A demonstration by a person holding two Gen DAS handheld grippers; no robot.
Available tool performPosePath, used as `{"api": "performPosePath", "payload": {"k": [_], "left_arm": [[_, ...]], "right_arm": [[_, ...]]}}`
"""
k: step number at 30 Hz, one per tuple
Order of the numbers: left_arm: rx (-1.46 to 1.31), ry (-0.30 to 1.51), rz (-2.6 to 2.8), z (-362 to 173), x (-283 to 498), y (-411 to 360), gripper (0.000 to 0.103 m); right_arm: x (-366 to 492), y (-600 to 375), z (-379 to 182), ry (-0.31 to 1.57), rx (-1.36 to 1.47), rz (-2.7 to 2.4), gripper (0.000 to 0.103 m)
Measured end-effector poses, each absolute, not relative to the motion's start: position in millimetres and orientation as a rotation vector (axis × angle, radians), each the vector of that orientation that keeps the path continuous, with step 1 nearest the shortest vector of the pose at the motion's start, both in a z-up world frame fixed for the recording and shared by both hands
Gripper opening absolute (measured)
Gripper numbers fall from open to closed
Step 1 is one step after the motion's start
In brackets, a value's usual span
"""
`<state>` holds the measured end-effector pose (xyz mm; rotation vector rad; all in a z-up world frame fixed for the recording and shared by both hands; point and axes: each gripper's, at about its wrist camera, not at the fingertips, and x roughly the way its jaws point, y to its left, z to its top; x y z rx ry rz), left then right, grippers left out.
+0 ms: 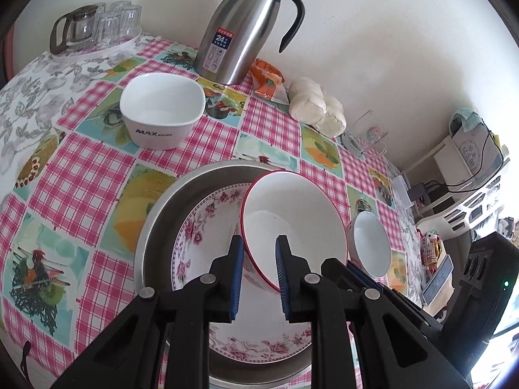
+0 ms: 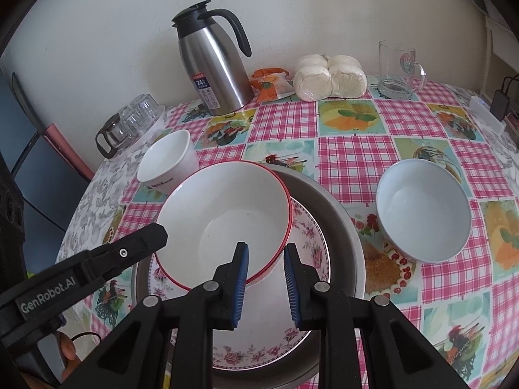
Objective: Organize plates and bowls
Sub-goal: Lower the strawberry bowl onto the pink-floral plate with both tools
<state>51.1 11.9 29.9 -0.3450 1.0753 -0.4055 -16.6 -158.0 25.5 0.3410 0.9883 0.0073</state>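
Note:
A white bowl with a red rim [image 1: 292, 210] [image 2: 223, 214] hangs tilted over a floral plate [image 1: 201, 236] [image 2: 311, 240], which lies inside a metal basin [image 1: 162, 220] [image 2: 340, 227]. My left gripper [image 1: 259, 240] is shut on the bowl's near rim, one pad inside and one outside. In the right wrist view one of its fingers [image 2: 142, 243] meets the bowl's left edge. My right gripper [image 2: 266, 246] is shut on the rim at another spot. A white square bowl marked MAX [image 1: 162, 110] [image 2: 168, 162] and a pale blue bowl [image 1: 371, 243] [image 2: 421, 210] stand on the checked tablecloth.
A steel thermos jug [image 1: 240, 32] [image 2: 214, 61] stands at the back by the wall, with an orange packet [image 2: 269, 84] and wrapped buns [image 2: 327, 77] beside it. A glass mug [image 2: 397, 68] is at the back right. A tray of glasses and a small teapot [image 1: 97, 26] is at the back left.

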Motion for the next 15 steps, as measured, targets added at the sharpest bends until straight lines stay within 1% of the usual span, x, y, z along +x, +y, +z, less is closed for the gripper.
{"api": "performPosePath", "payload": {"k": [5,15], "left_arm": [[-0.394,1.085,-0.415,26.4,55.1,19.1,0.018],[-0.416,1.08,-0.419,10.3,78.9,21.8,0.019]], "right_arm": [[-16.5,-154.2,26.7,0.991,0.324,0.014,0.024],[-3.0,-165.9,13.9,0.99,0.387,0.005,0.024]]}}
